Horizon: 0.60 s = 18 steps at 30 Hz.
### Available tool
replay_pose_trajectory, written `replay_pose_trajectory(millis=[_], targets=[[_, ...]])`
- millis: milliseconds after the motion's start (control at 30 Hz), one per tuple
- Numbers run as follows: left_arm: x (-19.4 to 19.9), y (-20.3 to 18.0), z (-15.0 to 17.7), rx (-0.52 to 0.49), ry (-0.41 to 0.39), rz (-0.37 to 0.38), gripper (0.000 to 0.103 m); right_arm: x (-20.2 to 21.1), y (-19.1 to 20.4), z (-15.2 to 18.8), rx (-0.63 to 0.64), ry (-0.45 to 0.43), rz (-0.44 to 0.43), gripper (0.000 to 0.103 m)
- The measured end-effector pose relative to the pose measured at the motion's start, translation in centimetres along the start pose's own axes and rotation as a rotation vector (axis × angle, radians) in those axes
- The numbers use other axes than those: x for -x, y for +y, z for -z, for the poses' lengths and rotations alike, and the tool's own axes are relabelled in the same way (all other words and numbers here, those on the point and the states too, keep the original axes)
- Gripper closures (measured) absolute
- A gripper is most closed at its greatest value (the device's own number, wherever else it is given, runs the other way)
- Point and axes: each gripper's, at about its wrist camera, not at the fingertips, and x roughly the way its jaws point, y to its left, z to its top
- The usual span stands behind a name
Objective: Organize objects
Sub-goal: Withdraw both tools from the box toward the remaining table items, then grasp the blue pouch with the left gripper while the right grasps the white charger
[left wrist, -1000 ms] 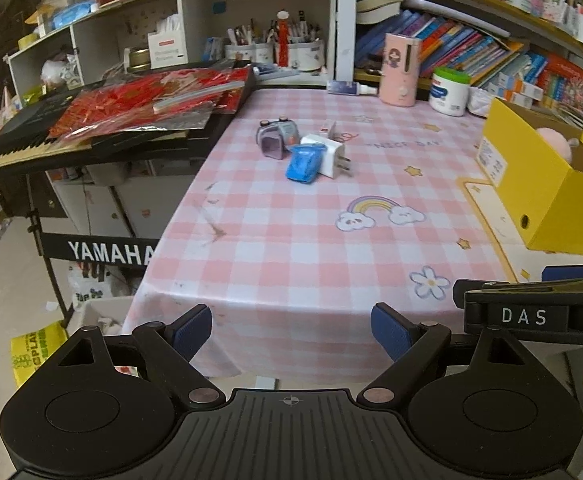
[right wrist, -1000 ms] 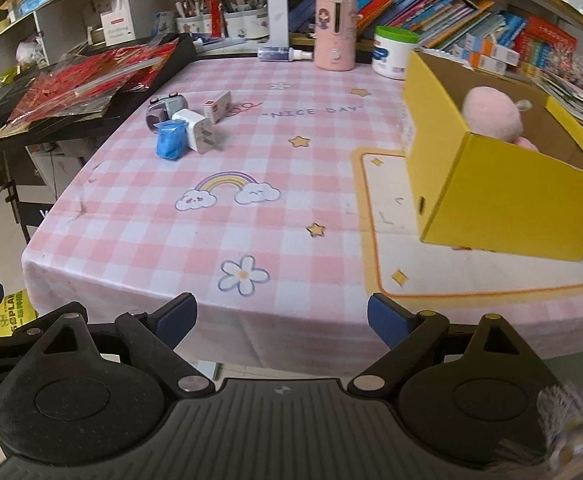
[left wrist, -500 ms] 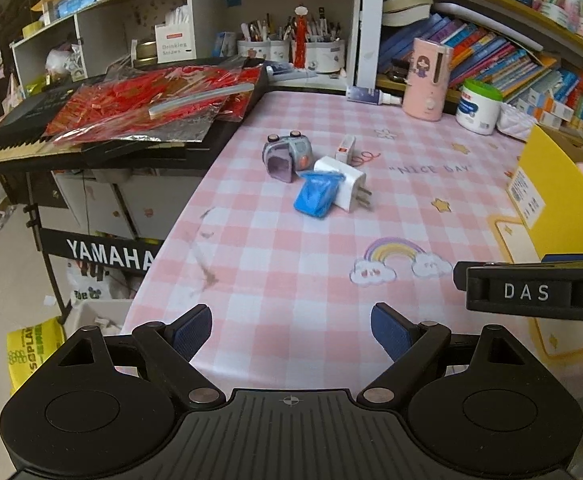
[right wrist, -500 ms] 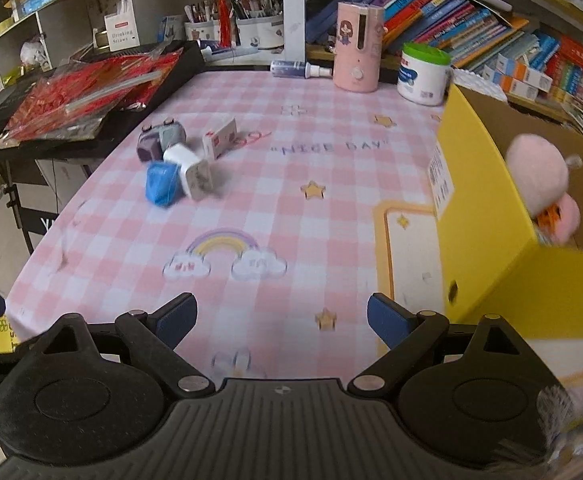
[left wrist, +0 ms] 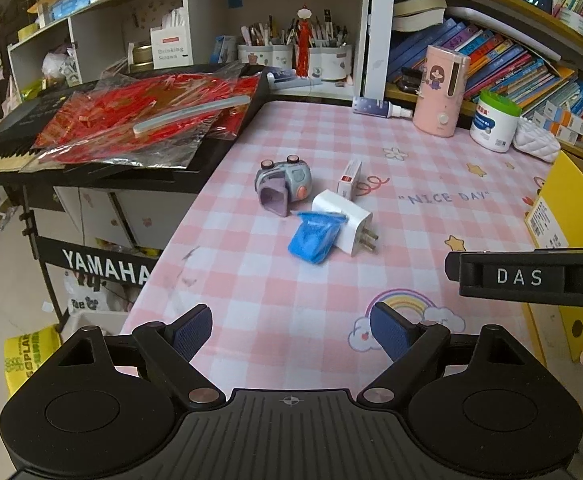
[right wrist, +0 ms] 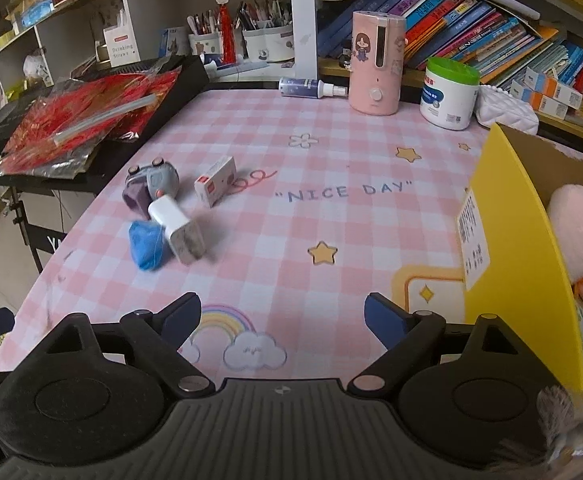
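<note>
Four small items cluster on the pink checked tablecloth (left wrist: 431, 216): a grey toy (left wrist: 283, 186), a small white box (left wrist: 349, 178), a white charger plug (left wrist: 343, 220) and a blue crumpled pouch (left wrist: 313, 236) leaning on the plug. The same toy (right wrist: 151, 184), box (right wrist: 215, 180), plug (right wrist: 177, 228) and pouch (right wrist: 145, 246) show left of centre in the right wrist view. My left gripper (left wrist: 291, 334) hangs open over the near table, short of the cluster. My right gripper (right wrist: 281, 318) is wide, its jaws closing slightly, nothing between them. A yellow box (right wrist: 519, 240) holds a pink plush (right wrist: 579, 228).
A black keyboard (left wrist: 91, 164) under red foil bags (left wrist: 131, 124) adjoins the table's left edge. At the back stand a pink humidifier (left wrist: 441, 92), a white jar (left wrist: 493, 122) and a spray bottle (left wrist: 379, 106). Shelves of books and pen cups rise behind.
Both grippers have moved forward over the table, so the cluster and the yellow box appear closer and larger. Nothing on the table has shifted.
</note>
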Motion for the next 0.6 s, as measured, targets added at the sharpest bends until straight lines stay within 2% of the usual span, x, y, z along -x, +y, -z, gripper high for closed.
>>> replay_pose_trajectory(millis=[600], targets=[[-3.7, -1.2, -2.4, 0.002, 0.021, 0.028, 0.017, -3.1, -1.1, -3.2, -0.001, -0.003, -0.012, 0.014]])
